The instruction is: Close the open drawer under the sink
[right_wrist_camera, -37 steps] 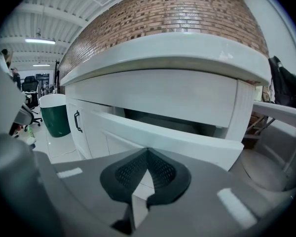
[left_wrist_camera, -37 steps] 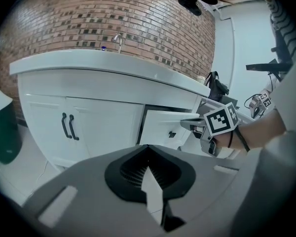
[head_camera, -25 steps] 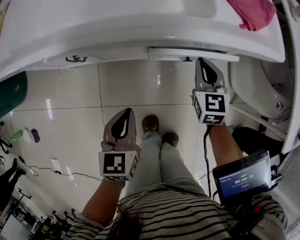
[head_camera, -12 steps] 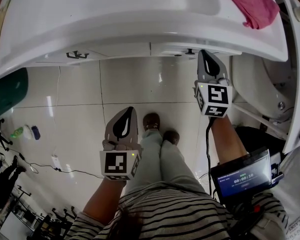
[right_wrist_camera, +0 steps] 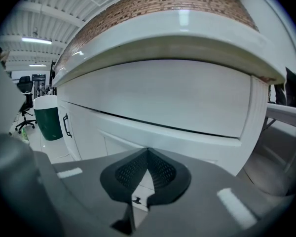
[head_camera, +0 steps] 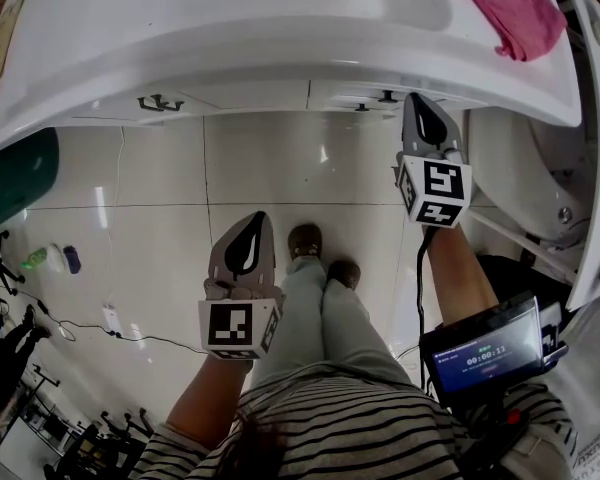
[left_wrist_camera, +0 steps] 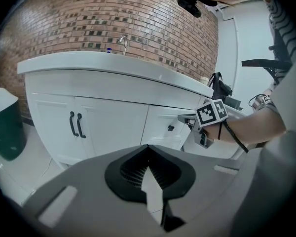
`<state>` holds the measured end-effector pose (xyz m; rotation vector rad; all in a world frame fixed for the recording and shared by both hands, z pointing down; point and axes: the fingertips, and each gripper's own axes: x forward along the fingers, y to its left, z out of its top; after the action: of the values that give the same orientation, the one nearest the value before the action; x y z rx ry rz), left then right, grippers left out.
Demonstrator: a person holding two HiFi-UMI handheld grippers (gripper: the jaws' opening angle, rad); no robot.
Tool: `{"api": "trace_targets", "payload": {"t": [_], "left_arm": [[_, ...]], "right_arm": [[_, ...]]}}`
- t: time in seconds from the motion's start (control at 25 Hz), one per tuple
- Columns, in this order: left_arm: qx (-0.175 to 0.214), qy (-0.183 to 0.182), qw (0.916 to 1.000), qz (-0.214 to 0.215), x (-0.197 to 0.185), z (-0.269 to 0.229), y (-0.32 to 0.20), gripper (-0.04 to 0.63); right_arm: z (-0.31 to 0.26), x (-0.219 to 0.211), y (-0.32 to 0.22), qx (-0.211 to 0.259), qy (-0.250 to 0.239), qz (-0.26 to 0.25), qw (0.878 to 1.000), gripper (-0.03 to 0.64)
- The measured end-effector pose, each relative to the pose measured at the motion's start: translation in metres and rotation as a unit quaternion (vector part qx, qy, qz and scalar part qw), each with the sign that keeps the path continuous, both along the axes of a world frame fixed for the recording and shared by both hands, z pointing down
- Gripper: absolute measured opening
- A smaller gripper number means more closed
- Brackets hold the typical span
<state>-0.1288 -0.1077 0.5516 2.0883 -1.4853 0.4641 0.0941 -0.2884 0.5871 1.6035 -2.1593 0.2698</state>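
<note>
Drawer (head_camera: pixel 350 95) level with cabinet (head_camera: pixel 250 98) front; right gripper (head_camera: pixel 414 99) just before it, jaws together, empty.

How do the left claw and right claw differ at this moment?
The right claw reaches up to the drawer front under the sink; the left claw hangs lower, over the floor tiles, apart from the cabinet. The right gripper view is filled by the drawer front; the left gripper view sees the cabinet from farther off. Whether the right claw touches the drawer front is unclear. Both claws are shut, empty and point toward the cabinet.
</note>
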Motion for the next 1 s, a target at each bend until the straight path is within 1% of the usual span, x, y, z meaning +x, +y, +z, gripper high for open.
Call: {"api": "trace_targets", "payload": {"t": [0.32,0.52,0.68,0.8,1.0], "left_arm": [[0.004,-0.004,1.0000,-0.003,-0.006,-0.005,-0.001,0.015],[0.009,-0.010,0.9999,-0.005,-0.007,-0.006,-0.001,0.015],[0.007,-0.007,0.9999,-0.012,-0.009,-0.007,0.002,0.015],[0.009,-0.008,0.9999,-0.012,-0.006,-0.020,0.018,0.015],[0.023,-0.006,0.9996,-0.015,0.001,-0.063,0.041,0.015]], "right_arm": [[0.000,0.001,-0.008,-0.008,0.002,-0.009,1.000,-0.002],[0.003,0.002,-0.010,-0.011,0.011,-0.009,1.000,-0.003],[0.006,-0.003,-0.009,-0.017,0.020,-0.012,1.000,-0.003],[-0.013,-0.008,0.006,-0.014,0.015,-0.019,1.000,-0.002],[-0.066,-0.004,0.042,-0.008,0.007,-0.021,1.000,-0.002]]}}
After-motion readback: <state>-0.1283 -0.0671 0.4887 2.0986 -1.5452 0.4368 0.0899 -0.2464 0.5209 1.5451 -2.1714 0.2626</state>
